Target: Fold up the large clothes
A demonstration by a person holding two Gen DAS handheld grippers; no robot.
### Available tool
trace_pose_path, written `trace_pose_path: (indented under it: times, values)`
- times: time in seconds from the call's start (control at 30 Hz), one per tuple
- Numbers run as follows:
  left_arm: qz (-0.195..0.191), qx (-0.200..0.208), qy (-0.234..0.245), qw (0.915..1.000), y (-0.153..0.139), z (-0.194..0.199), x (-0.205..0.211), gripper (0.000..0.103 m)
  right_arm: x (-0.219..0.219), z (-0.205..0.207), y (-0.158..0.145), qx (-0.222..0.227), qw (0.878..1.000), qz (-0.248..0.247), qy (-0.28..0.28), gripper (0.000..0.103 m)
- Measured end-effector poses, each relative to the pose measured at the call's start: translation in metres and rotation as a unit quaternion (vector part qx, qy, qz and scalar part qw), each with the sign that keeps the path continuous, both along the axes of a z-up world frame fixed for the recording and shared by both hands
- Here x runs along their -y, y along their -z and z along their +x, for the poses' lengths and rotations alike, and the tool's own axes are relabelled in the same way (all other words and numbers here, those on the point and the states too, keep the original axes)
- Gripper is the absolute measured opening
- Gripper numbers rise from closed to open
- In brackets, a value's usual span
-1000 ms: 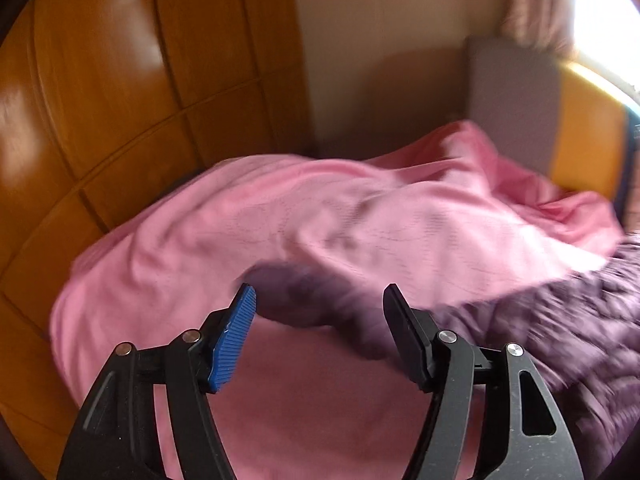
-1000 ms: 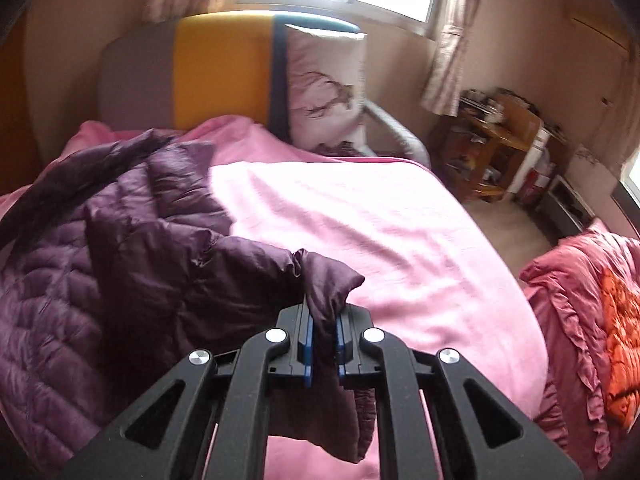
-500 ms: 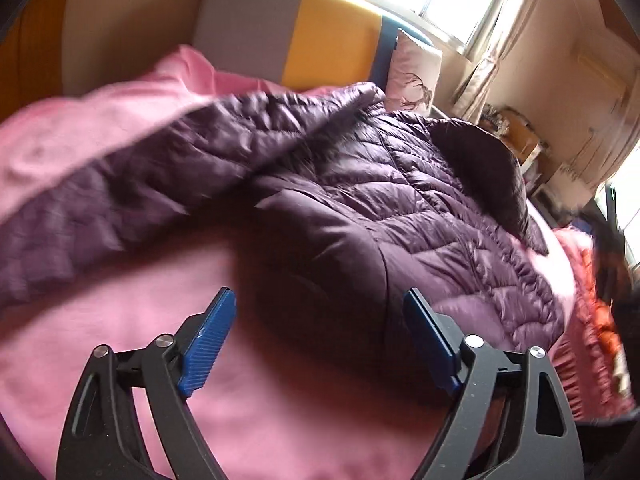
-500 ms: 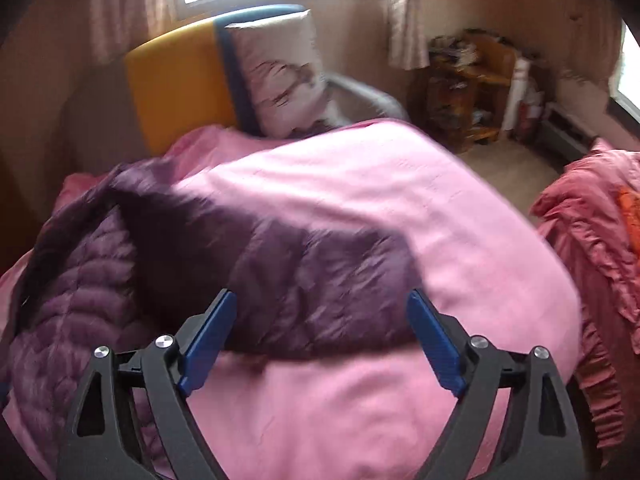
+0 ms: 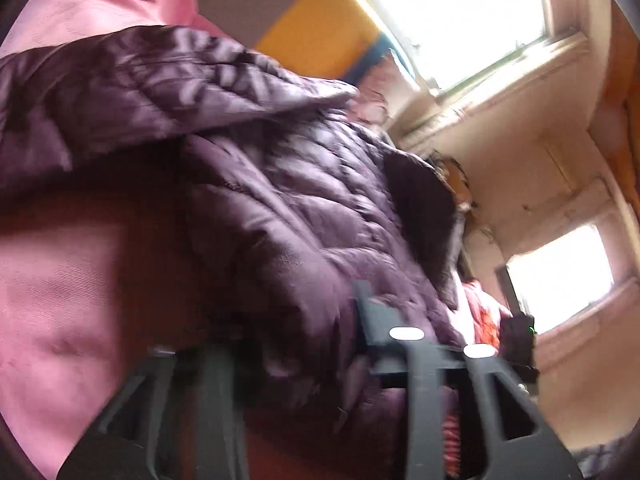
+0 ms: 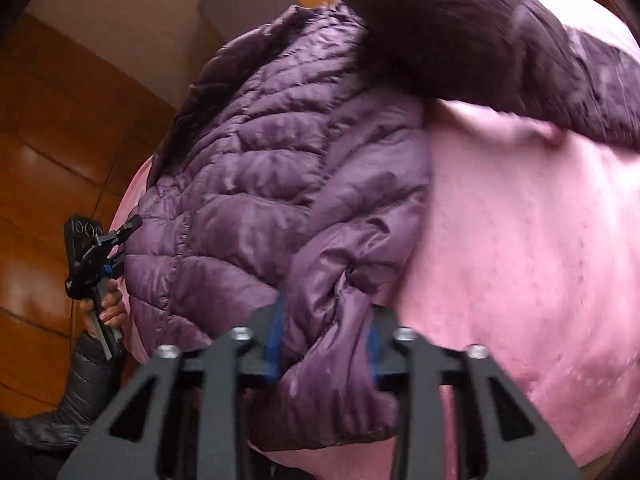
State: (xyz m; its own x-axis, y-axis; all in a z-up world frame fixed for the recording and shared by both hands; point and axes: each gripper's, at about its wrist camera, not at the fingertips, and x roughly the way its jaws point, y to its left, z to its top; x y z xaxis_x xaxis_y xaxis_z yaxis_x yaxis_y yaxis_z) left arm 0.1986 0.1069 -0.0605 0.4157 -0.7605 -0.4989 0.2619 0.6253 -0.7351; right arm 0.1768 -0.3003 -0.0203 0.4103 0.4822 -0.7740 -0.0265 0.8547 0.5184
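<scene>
Right gripper [image 6: 324, 346] closing on purple jacket [image 6: 256, 184] fold, left gripper [image 5: 296, 344] blurred, likewise closing.

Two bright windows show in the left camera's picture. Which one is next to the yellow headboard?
The upper window, at the top, just right of the yellow headboard. The lower window sits at the right edge, far from it.

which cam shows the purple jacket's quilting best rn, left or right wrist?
Right wrist. The purple jacket fills the frame there, its stitched panels sharp, and the right gripper is closing on a bunched edge. In the left wrist view the jacket is blurred and shadowed, stitching barely readable.
</scene>
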Motion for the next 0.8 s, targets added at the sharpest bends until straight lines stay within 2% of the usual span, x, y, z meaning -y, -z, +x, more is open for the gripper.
trace_pose_path:
  times: [0.03,0.13,0.23,0.3,0.33,0.37,0.4,0.43,0.47,0.6,0.73,0.77,0.8]
  values:
    - [-0.008,0.003,0.001,1.0000,-0.008,-0.001,-0.001,0.013,-0.004,0.001,-0.010,0.011,1.000,-0.008,-0.005,0.014]
    - [-0.021,0.030,0.006,0.9993,-0.057,-0.009,-0.004,0.009,-0.002,-0.009,-0.053,0.061,0.998,0.006,-0.004,0.009]
    - [-0.035,0.025,0.027,0.9987,-0.104,-0.017,-0.009,0.009,0.011,-0.026,-0.098,0.120,0.992,0.046,0.008,0.009]
    - [-0.038,0.017,0.038,0.9984,-0.118,-0.020,-0.011,0.011,0.022,-0.037,-0.112,0.138,0.988,0.067,0.022,0.009]
    - [-0.036,0.010,0.038,0.9986,-0.122,-0.025,-0.017,0.020,0.029,-0.041,-0.112,0.135,0.988,0.073,0.030,0.009]
    - [-0.030,0.006,0.039,0.9988,-0.121,-0.029,-0.022,0.027,0.033,-0.045,-0.107,0.129,0.989,0.068,0.039,0.009]
    - [-0.021,0.004,0.035,0.9991,-0.116,-0.028,-0.020,0.048,0.035,-0.047,-0.099,0.120,0.990,0.058,0.046,0.009]
    - [-0.011,-0.006,0.022,0.9997,-0.105,-0.036,-0.031,0.063,0.036,-0.049,-0.087,0.104,0.992,0.049,0.052,0.009]
    - [-0.007,-0.019,0.016,0.9997,-0.090,-0.034,-0.031,0.066,0.039,-0.048,-0.077,0.089,0.993,0.043,0.057,0.009]
    - [-0.008,-0.081,-0.002,0.9967,-0.024,-0.050,-0.036,0.066,0.041,-0.054,-0.037,0.044,0.996,0.005,0.074,0.009]
    - [-0.009,-0.096,-0.008,0.9953,0.014,-0.088,-0.035,0.066,0.039,-0.054,-0.009,0.016,0.996,-0.032,0.079,0.009]
    - [-0.013,-0.094,-0.004,0.9955,0.018,-0.095,-0.032,0.064,0.039,-0.055,-0.003,0.010,0.996,-0.035,0.083,0.009]
    - [-0.010,-0.088,0.004,0.9961,0.020,-0.104,-0.027,0.055,0.040,-0.057,0.001,0.005,0.996,-0.037,0.085,0.009]
